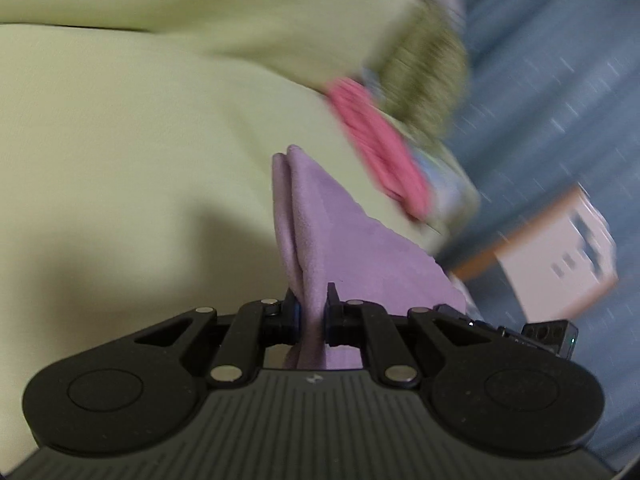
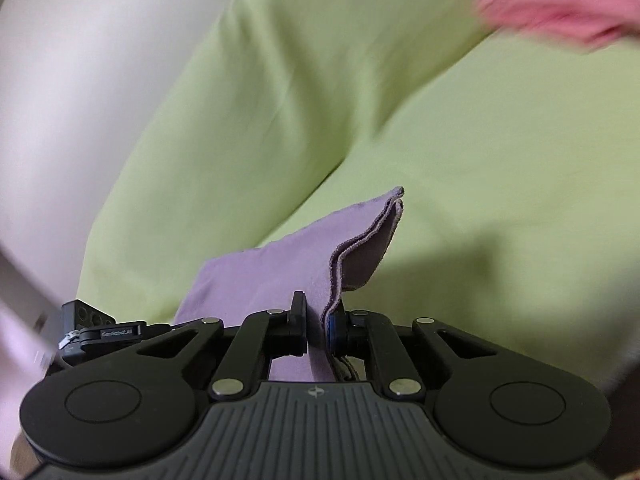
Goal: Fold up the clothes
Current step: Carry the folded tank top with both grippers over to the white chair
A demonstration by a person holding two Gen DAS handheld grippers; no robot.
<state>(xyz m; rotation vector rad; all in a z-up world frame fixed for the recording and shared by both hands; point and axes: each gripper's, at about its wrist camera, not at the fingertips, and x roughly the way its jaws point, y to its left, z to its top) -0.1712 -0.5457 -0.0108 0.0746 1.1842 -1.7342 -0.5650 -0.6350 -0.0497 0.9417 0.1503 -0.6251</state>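
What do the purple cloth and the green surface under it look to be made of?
Purple cloth: soft, matte, fleece-like or microfibre fabric, judging by its fuzzy nap and stitched edge. Green surface: smooth woven fabric, likely a sheet, showing soft creases; blur leaves the weave unclear.

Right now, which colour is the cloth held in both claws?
Lilac cloth; it shows best in the right wrist view.

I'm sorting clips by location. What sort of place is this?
Probably a home bedroom or living room: a green-covered cushion or bed, a blue carpet, and pink and lilac cloths.
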